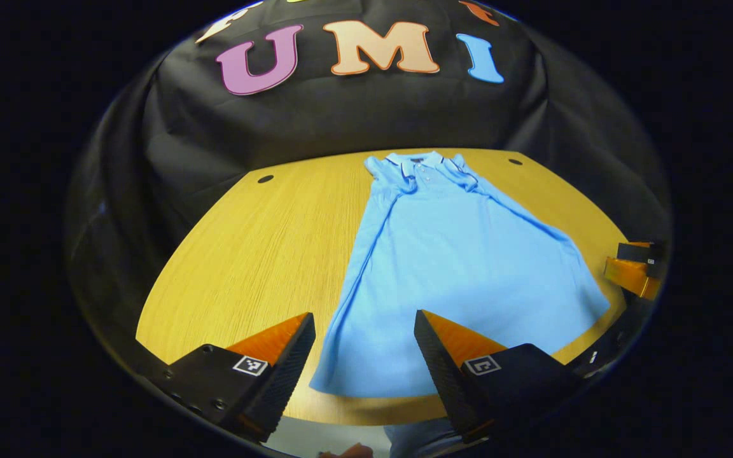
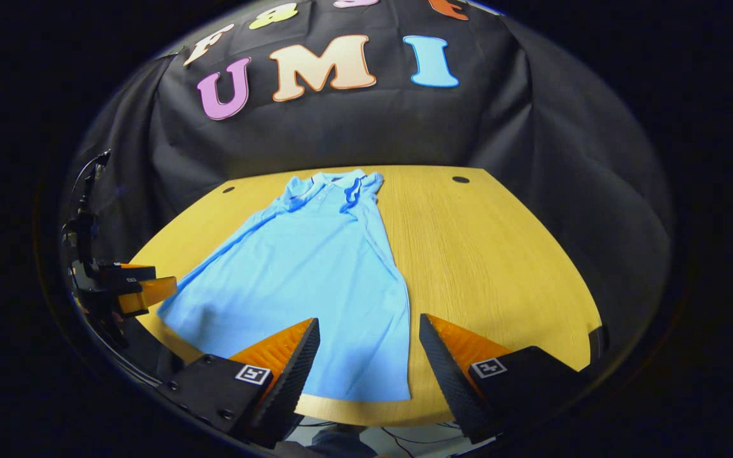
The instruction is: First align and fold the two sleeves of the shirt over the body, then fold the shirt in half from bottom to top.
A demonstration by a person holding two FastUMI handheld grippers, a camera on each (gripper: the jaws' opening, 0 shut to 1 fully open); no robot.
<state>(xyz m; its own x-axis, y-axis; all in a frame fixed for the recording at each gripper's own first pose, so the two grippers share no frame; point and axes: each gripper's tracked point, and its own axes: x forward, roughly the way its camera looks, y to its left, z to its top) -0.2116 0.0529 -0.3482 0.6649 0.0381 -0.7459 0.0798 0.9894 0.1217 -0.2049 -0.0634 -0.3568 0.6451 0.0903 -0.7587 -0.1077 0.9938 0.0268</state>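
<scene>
- On the wooden table (image 1: 245, 254), a light blue shirt (image 1: 455, 267) is lying flat, collar (image 1: 414, 162) pointing toward the booth's black cloth wall and hem toward the near edge.
- From the left gripper view, the left gripper (image 1: 364, 356) is hovering over the shirt's near left hem corner, jaws standing apart and grasping nothing; the right gripper (image 1: 635, 268) is showing at the far right, just beside the shirt's right edge.
- From the right gripper view, the right gripper (image 2: 369, 356) is hanging above the near right hem, jaws likewise released and empty; the left gripper (image 2: 134, 289) is showing at the left, near the shirt's left corner, with a cable rising above it.
- Both sleeves are appearing drawn in over the body near the collar, giving the shirt a narrow top and a wide hem.
- Fabric is lying smooth, with slight rippling along the edges.
- Two dark round holes (image 2: 460, 179) are showing in the table's far part.
</scene>
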